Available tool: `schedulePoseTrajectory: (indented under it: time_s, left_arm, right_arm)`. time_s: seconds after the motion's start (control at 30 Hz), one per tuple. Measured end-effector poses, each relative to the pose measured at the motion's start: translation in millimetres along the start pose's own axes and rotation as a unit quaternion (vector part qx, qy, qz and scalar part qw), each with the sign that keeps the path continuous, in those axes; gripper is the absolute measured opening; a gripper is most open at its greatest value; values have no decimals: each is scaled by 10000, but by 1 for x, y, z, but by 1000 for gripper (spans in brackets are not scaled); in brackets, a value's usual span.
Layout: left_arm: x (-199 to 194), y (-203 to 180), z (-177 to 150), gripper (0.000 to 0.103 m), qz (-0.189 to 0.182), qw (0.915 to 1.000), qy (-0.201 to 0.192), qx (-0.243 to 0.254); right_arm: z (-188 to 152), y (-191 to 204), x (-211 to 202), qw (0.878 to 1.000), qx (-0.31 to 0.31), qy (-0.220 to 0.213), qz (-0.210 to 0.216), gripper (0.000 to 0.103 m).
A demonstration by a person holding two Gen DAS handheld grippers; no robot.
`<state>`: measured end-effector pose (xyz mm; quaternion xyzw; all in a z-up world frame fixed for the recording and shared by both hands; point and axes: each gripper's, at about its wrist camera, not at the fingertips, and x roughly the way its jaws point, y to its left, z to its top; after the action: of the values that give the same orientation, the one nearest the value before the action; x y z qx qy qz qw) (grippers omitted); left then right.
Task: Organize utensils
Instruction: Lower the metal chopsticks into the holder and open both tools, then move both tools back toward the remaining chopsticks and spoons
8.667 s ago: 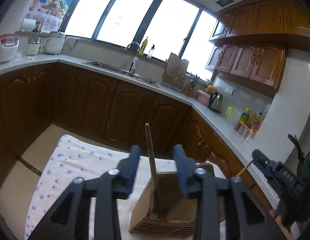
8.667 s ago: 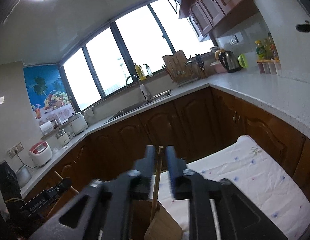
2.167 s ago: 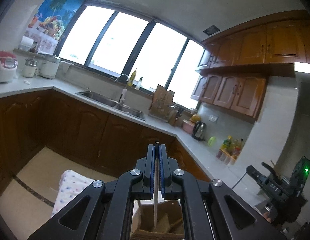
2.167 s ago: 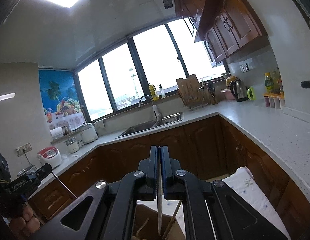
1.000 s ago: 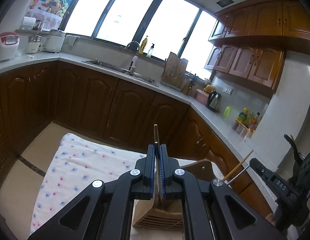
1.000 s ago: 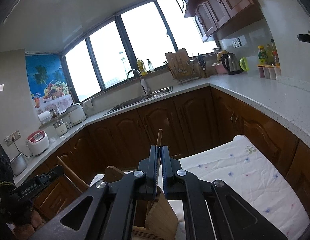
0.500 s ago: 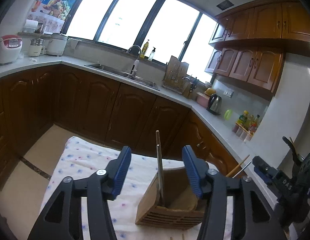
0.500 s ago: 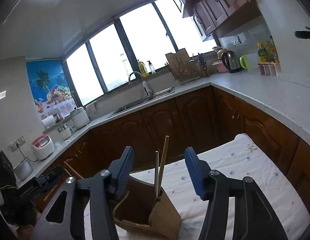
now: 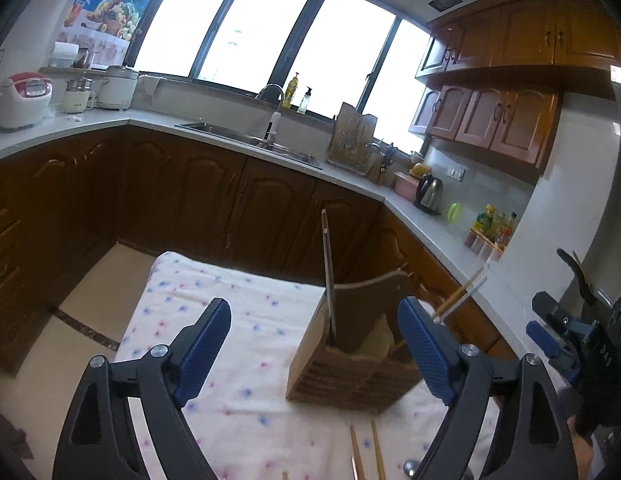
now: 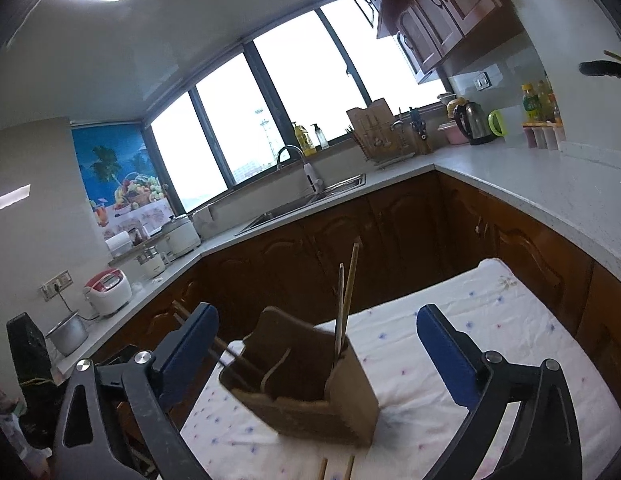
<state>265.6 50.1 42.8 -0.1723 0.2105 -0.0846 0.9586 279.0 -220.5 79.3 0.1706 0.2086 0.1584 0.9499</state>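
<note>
A wooden utensil holder stands on a floral white cloth. Upright chopsticks stand in one of its compartments. More chopsticks lie loose on the cloth in front of it. My left gripper is wide open and empty, just behind the holder. My right gripper is wide open and empty, also just behind the holder. In the left wrist view, the right gripper is at the right edge.
Dark wooden cabinets under a grey counter wrap around the room. A sink, a dish rack and a kettle stand on the counter. Rice cookers stand at the left.
Both grippers were shut on chopsticks one second ago, lowered them into the holder, then opened wide and drew back. The chopsticks now stand in the holder.
</note>
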Motion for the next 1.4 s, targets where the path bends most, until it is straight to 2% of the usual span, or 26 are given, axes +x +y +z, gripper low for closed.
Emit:
schedulePoseTrajectory:
  time_s: [0.5,0.8,1.07,1.4]
  left_arm:
    - [-89,11,-43,88,236,9987,418,-158]
    - [-124,17,-64,88,406,9963,731,-174]
    - [-133,13,-69,88,512,9931,1049,-78]
    - [-113,3,-70,88,575,9888,1375,43]
  right_arm:
    - [-57,2,-71,9988,-43,422,-244,102]
    - [-91,-4,-96,9966,34,736,-378,102]
    - [-114,-5,-100,9940,51,1015,-413,102]
    - [-122,-7,-90,9916,64,1215,-443,102]
